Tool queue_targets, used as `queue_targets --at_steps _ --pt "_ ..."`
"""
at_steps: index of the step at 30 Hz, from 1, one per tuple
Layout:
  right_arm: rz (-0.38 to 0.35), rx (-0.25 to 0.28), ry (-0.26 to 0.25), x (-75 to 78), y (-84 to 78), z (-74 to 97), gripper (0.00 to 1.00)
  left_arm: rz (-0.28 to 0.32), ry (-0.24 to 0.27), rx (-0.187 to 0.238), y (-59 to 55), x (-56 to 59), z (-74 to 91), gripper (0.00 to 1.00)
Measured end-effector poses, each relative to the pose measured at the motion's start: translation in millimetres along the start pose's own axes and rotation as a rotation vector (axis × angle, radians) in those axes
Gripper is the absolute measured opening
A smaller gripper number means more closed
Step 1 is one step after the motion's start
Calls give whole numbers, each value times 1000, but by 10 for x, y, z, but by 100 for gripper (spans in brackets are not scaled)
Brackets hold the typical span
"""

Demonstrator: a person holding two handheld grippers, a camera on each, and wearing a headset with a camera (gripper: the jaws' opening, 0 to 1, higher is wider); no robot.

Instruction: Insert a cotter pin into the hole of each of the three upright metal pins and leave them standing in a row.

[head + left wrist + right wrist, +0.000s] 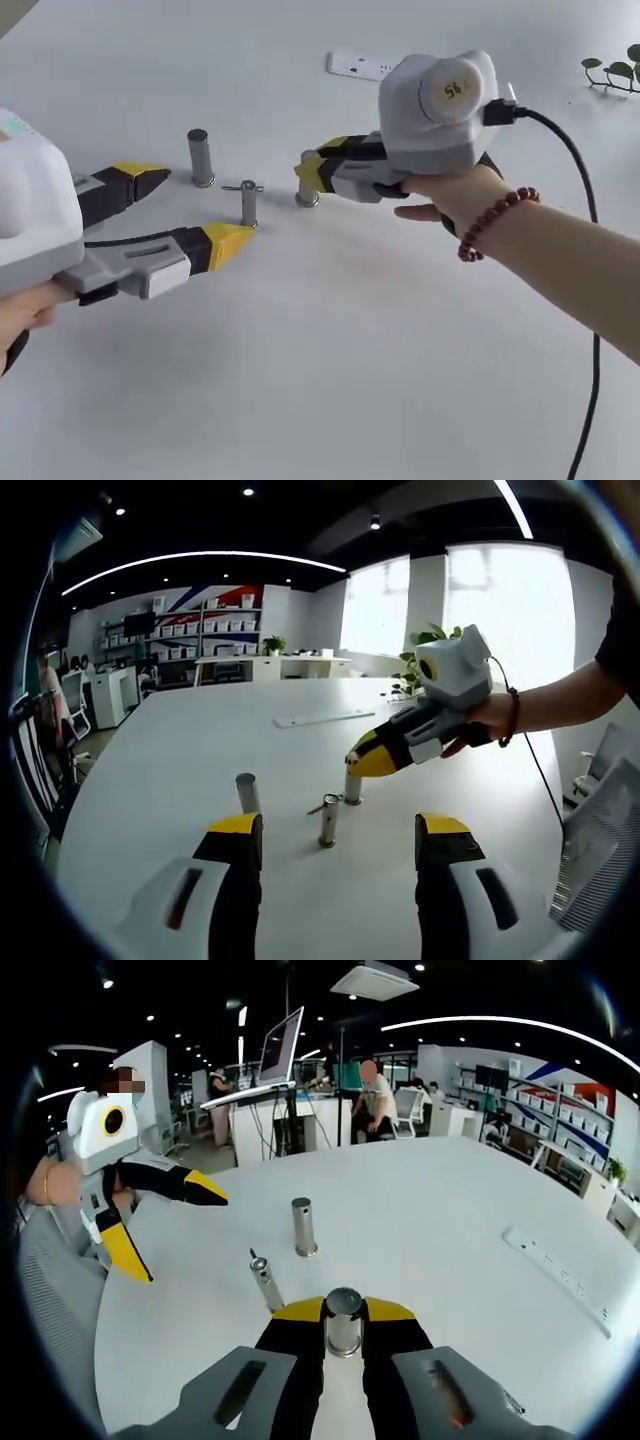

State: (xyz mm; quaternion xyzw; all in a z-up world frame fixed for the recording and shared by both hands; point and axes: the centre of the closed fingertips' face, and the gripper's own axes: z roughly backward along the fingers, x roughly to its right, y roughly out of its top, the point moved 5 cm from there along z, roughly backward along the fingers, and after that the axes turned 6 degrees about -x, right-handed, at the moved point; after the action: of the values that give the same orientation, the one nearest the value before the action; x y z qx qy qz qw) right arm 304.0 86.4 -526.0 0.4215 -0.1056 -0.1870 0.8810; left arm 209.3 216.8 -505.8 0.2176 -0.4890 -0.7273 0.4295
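Pin at the right-hand end of the row, the end pin (343, 1330), is where the action is. The right gripper (343, 1312) has it clamped, yellow tips closed in on both sides of the shaft and touching it. The pin stands upright w/ its round top showing above the tips. Can't tell whether anything is through its hole, since the jaws cover that part. The hand (450, 195) on this gripper wears a bead bracelet (497, 213), and a black cable (570, 150) runs off the gripper's back and down across the table (330, 380).

Just beside the end pin stands the middle pin (248, 208), upright on the white top. A cotter pin (243, 186) goes through it near the top and sticks out sideways on both sides. Next along, a bit apart, is the far pin (200, 158), also upright, w/ a darker top. All 3 make a loose row.

On the other side, the left gripper (192, 210) has its jaws spread wide and grips nothing. Its tips point toward the middle pin but stop short of it, w/ the lower tip close to that pin's foot. From its own view the middle pin sits ahead, btwn the two tips.

Further out, a white power strip (358, 66) lies flat beyond the pins, and a small plant (615, 72) trails in at the table's far edge.
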Motion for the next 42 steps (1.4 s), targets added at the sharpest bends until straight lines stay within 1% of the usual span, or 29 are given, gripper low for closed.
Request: queue_targets --at_steps 2,4,8,9,10,12,14,16,20,21,22,23,28,33,36,39,42 --pt "5 -2 1 -64 -27 38 8 -4 -1 2 17 12 12 61" --pt "8 -4 0 -85 -48 53 8 -4 -1 3 26 16 21 60" --pt "3 -1 -2 -191 -102 124 8 -1 3 0 24 32 42 59" --pt "0 0 -2 -150 -113 134 8 -1 2 -2 22 36 46 59" --pt "-5 3 0 -159 -126 148 8 -2 2 -2 20 45 52 59" --pt "-11 3 6 -213 -150 161 8 -3 1 -5 14 54 57 58" --pt "8 -2 3 -274 -173 184 8 -2 0 -6 16 65 62 58" --pt "12 -7 3 -331 -206 199 8 -1 -3 -5 15 80 69 57" --pt "13 -7 8 -432 -274 218 8 -1 -14 -8 9 120 68 57" --pt "13 3 10 -451 -270 229 8 0 -15 -8 8 127 69 56" --pt "10 -2 14 -468 -279 240 8 -1 -17 -9 4 140 72 56" --pt "10 0 19 -441 -278 227 8 -1 -19 -9 3 147 74 56" --pt "24 -3 17 -468 -301 246 8 -3 -27 -14 -11 167 77 56" --pt "7 8 19 -499 -332 264 8 0 -27 -10 -6 171 78 56" --pt "1 15 14 -504 -343 267 8 -1 -35 -13 -9 184 70 55" --pt "-27 30 14 -513 -343 264 9 -4 -45 -15 -11 199 59 55" --pt "-49 32 21 -512 -342 253 9 -5 -45 -15 -7 201 53 55"
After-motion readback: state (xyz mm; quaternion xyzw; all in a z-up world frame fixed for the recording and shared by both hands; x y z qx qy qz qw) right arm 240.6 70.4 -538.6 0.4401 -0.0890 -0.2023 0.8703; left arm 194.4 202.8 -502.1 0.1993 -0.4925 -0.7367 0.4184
